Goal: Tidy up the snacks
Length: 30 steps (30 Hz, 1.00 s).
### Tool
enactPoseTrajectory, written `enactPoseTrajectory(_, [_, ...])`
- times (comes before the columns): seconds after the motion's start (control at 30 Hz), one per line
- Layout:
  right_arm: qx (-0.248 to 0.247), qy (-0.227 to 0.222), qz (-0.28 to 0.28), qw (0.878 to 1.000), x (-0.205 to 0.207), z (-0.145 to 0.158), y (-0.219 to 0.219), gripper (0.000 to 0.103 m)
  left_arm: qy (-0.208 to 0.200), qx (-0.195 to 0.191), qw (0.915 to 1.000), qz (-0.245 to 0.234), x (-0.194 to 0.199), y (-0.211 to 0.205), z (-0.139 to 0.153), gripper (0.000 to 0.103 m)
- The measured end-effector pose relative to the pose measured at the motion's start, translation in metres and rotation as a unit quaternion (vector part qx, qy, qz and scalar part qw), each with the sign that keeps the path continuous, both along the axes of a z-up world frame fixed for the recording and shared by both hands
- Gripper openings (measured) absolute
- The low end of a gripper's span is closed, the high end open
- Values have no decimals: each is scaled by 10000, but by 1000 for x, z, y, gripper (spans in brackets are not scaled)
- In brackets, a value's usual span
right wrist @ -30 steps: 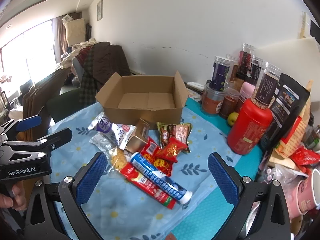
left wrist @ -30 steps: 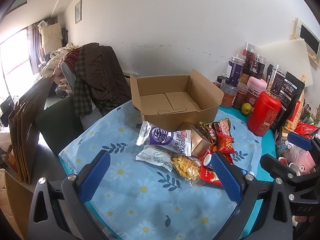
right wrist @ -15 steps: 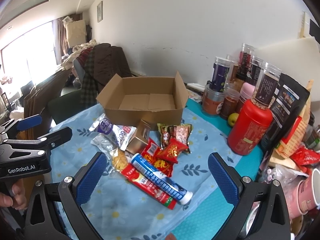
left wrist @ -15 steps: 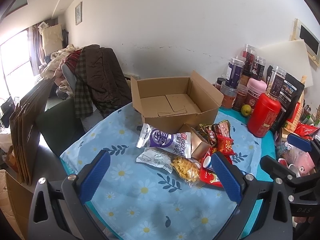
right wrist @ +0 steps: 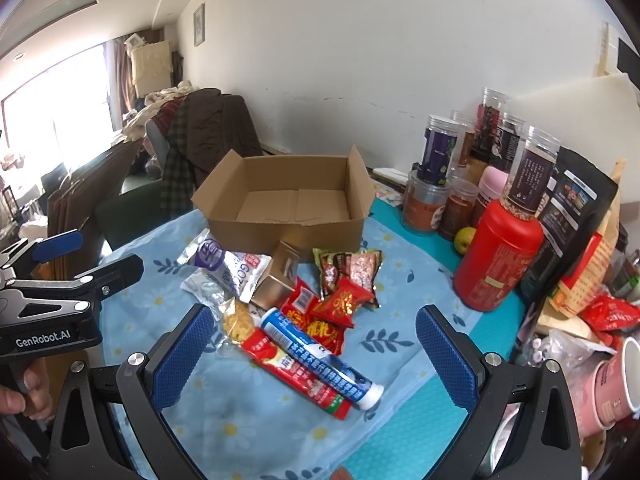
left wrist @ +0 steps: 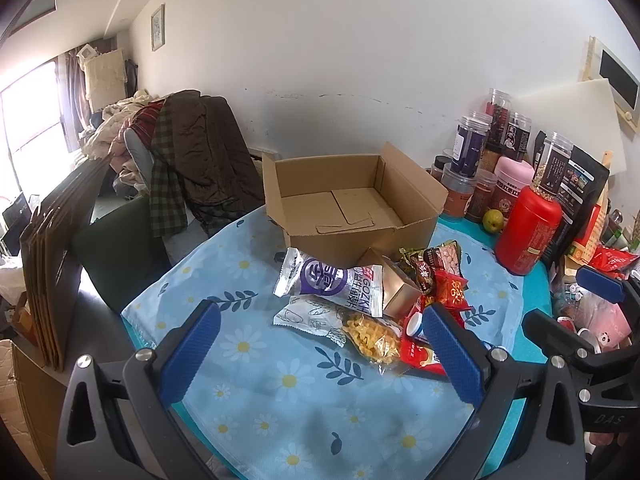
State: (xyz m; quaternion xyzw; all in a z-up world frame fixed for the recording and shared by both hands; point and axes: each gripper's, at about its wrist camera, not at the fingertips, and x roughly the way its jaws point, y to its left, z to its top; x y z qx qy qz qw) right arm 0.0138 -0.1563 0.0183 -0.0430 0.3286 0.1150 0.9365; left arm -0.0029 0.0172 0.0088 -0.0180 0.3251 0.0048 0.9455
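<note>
Left gripper point(left wrist: 320, 356) spread wide, blue textured pads empty, hovering above the pale blue daisy-print cloth point(left wrist: 280, 400). Right gripper point(right wrist: 312, 356) likewise fully apart, holding nothing.

Between the left jaws, toward 12 o'clock: clear crinkled bag of yellow puffed pieces point(left wrist: 370, 336), near the right pad at about 1 o'clock; silver-and-purple foil packet point(left wrist: 332, 286) just beyond, overlapping the clear bag's white end. Small gold cardboard carton point(left wrist: 394, 290) touching the foil packet's right edge. Further at 12 o'clock, open brown corrugated box point(left wrist: 352, 236), flaps up, nothing inside.

From the right wrist: long blue-and-white tube with white cap point(right wrist: 320, 360) lying diagonally between the pads, over a flat red sachet point(right wrist: 296, 376), both just ahead of the jaw line, untouched. Red crinkled snack packets point(right wrist: 340, 304) at 12 o'clock, piled against a dark brown-and-pink bag point(right wrist: 348, 270). Brown box behind them.

At 2 o'clock: tall red canister point(right wrist: 496, 264), green round fruit point(right wrist: 464, 239) beside it, clear lidded jars point(right wrist: 436, 160) behind. At 9 o'clock in the right view, left gripper's black body, fingers of a hand point(right wrist: 28, 392) wrapped round its handle.
</note>
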Motion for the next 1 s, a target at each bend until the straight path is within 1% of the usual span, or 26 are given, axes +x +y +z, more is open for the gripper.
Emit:
enactPoseTrajectory(0.3, [18, -25, 58, 10000, 1, 5, 0, 103, 9, -23, 10000, -18, -1, 1, 2, 103])
enactPoseTrajectory(0.4, [21, -27, 53, 10000, 0, 4, 0, 103, -29, 28, 10000, 14, -2, 1, 3, 103])
enactPoseTrajectory(0.73, [20, -18, 39, 10000, 0, 2, 0, 103, 38, -12, 10000, -18, 1, 1, 1, 103])
enactPoseTrajectory(0.9, [31, 30, 62, 10000, 3, -3, 1, 103, 82, -93, 9998, -121, 6, 2, -6, 103])
enactPoseTrajectory(1.0, [54, 156, 114, 9998, 9, -10, 3, 103, 163, -140, 9996, -196, 10, 2, -13, 103])
